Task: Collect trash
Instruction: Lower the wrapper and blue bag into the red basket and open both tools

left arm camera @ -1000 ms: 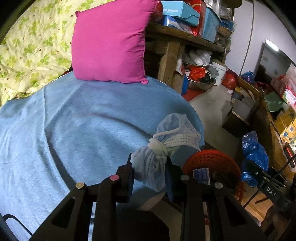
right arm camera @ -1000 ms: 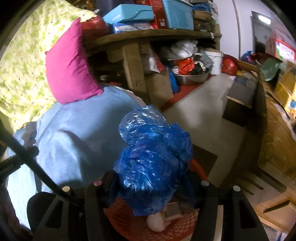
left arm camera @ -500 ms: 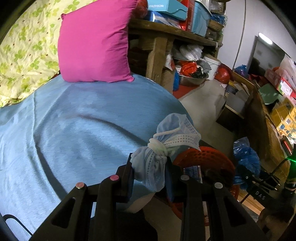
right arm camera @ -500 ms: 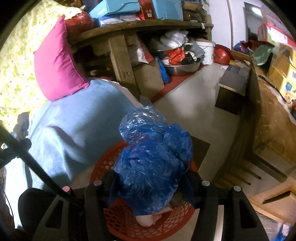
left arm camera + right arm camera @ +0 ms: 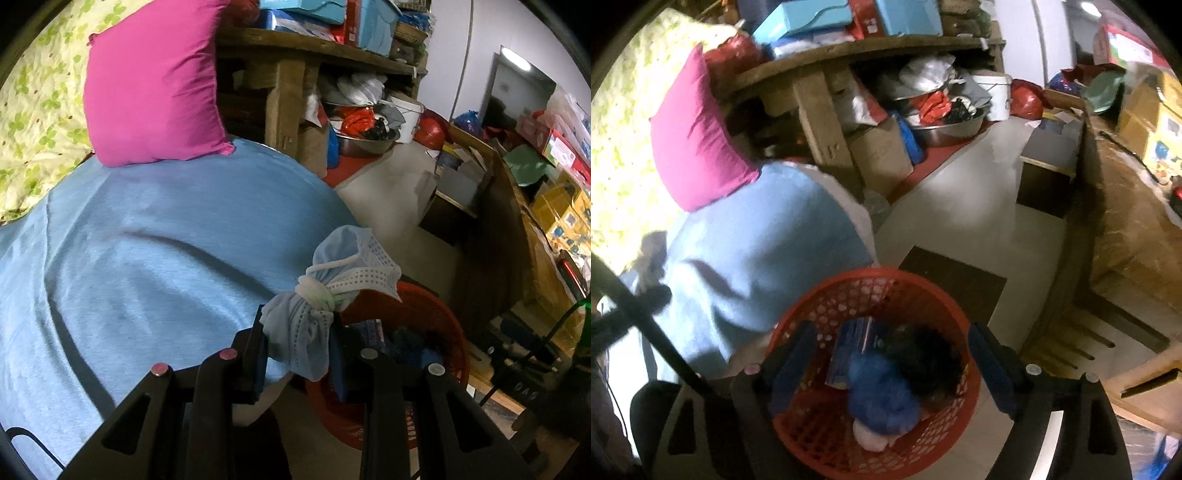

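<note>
- Left gripper [image 5: 298, 354] is clamped on the knotted face mask [image 5: 325, 295], the bundle's lower end pinched between the pads and its upper half sticking out ahead of the jaws.
- Just ahead and to the right of those jaws sits the red mesh basket [image 5: 439, 314], with the blanket's edge right beside its rim; the left gripper's own frame covers the basket's near side.
- Right gripper [image 5: 891, 360] hangs over the basket [image 5: 886, 280], jaws just opened and standing wide apart with nothing pressed between the pads.
- Below that gap the blue plastic bag [image 5: 882, 391] lies inside the basket, beside a blue packet [image 5: 857, 343] and something dark too blurred to name; a white scrap peeks out under the bag.
- Left of both sets of jaws, the blue blanket [image 5: 147, 258] runs right up to the basket's rim, tight on that side.
- Ahead and right, bare pale floor [image 5: 960, 214] gives open room, with a dark mat [image 5: 953, 280] just past the rim.
- Farther ahead, a pink cushion [image 5: 155, 85] sits on the blanket and a cluttered wooden shelf [image 5: 827, 74] closes the far end.
- Right wrist view is smeared; a dark rod [image 5: 646, 325] crosses its lower left corner.
</note>
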`<action>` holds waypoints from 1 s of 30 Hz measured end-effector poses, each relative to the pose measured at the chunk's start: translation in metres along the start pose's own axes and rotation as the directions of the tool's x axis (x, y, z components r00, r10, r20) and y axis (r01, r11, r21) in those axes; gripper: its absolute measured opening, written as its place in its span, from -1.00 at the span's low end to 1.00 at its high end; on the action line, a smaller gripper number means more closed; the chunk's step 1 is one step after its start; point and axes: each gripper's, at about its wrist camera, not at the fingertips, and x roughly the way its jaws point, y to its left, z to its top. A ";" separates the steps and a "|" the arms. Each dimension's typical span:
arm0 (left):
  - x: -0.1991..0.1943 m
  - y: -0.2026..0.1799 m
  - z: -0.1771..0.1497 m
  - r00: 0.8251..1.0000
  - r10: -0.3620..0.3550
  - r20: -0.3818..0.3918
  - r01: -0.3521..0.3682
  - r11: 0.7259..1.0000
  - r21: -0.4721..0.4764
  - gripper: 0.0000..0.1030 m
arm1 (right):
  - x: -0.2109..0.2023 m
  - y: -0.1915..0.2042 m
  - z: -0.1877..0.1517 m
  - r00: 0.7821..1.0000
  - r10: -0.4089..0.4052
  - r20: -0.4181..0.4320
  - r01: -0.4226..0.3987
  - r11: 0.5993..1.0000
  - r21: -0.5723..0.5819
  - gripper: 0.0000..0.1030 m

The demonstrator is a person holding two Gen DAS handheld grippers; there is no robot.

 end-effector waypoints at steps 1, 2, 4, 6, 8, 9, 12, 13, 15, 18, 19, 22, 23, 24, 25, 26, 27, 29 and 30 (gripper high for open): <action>0.002 -0.003 0.000 1.000 -0.004 -0.006 0.004 1.000 0.003 -0.42 | -0.003 -0.001 0.001 1.000 0.000 0.006 0.000 1.000 0.002 0.68; 0.004 -0.006 0.000 1.000 -0.008 -0.012 0.008 1.000 0.007 -0.42 | -0.005 -0.002 0.003 1.000 0.001 0.012 -0.001 1.000 0.001 0.68; 0.010 -0.014 -0.001 0.999 -0.020 -0.027 0.020 1.000 0.019 -0.42 | -0.010 -0.002 0.005 1.000 0.006 0.022 -0.006 1.000 -0.002 0.68; 0.016 -0.022 -0.002 0.999 -0.030 -0.045 0.031 0.999 0.029 -0.42 | -0.014 -0.004 0.006 1.000 0.009 0.030 -0.009 1.000 -0.001 0.68; 0.020 -0.030 -0.004 0.998 -0.035 -0.055 0.037 0.998 0.040 -0.42 | -0.019 -0.007 0.008 0.999 0.018 0.039 -0.018 1.000 0.005 0.68; 0.021 -0.033 -0.004 0.998 -0.036 -0.060 0.039 0.998 0.045 -0.42 | -0.021 -0.009 0.008 0.999 0.020 0.043 -0.021 1.000 0.008 0.68; 0.024 -0.043 -0.007 0.997 -0.036 -0.071 0.041 0.997 0.064 -0.42 | -0.029 -0.013 0.011 0.998 0.027 0.063 -0.028 0.999 0.019 0.68; 0.025 -0.045 -0.007 0.997 -0.036 -0.074 0.041 0.997 0.070 -0.42 | -0.031 -0.015 0.013 0.997 0.028 0.071 -0.030 0.999 0.025 0.68; 0.027 -0.049 -0.008 0.996 -0.035 -0.079 0.042 0.996 0.077 -0.42 | -0.033 -0.019 0.014 0.996 0.036 0.076 -0.039 0.998 0.039 0.68; 0.031 -0.055 -0.009 0.995 -0.037 -0.089 0.045 0.995 0.089 -0.42 | -0.038 -0.023 0.015 0.995 0.042 0.086 -0.047 0.998 0.053 0.68; 0.032 -0.056 -0.010 0.995 -0.039 -0.096 0.047 0.995 0.089 -0.42 | -0.040 -0.023 0.016 0.995 0.043 0.092 -0.048 0.998 0.051 0.68; 0.037 -0.061 -0.012 0.994 -0.035 -0.108 0.046 0.994 0.100 -0.42 | -0.045 -0.025 0.018 0.993 0.046 0.107 -0.051 0.997 0.051 0.68; 0.038 -0.063 -0.013 0.993 -0.035 -0.111 0.047 0.994 0.103 -0.41 | -0.046 -0.025 0.019 0.993 0.045 0.110 -0.051 0.997 0.052 0.68; 0.039 -0.064 -0.014 0.993 -0.035 -0.114 0.047 0.993 0.107 -0.42 | -0.047 -0.026 0.020 0.992 0.045 0.115 -0.052 0.997 0.054 0.68; 0.041 -0.066 -0.015 0.992 -0.036 -0.119 0.049 0.993 0.109 -0.41 | -0.048 -0.027 0.021 0.992 0.044 0.118 -0.051 0.997 0.056 0.68; 0.043 -0.067 -0.015 0.991 -0.038 -0.125 0.052 0.993 0.110 -0.42 | -0.049 -0.028 0.021 0.992 0.043 0.121 -0.051 0.997 0.059 0.68; 0.044 -0.068 -0.016 0.991 -0.038 -0.129 0.053 0.992 0.110 -0.42 | -0.050 -0.029 0.021 0.991 0.042 0.124 -0.050 0.997 0.061 0.68; 0.048 -0.069 -0.018 0.990 -0.038 -0.137 0.053 0.992 0.115 -0.42 | -0.052 -0.030 0.022 0.991 0.039 0.127 -0.047 0.997 0.063 0.68; 0.049 -0.070 -0.019 0.989 -0.037 -0.140 0.053 0.992 0.117 -0.42 | -0.052 -0.031 0.023 0.991 0.038 0.127 -0.047 0.997 0.064 0.68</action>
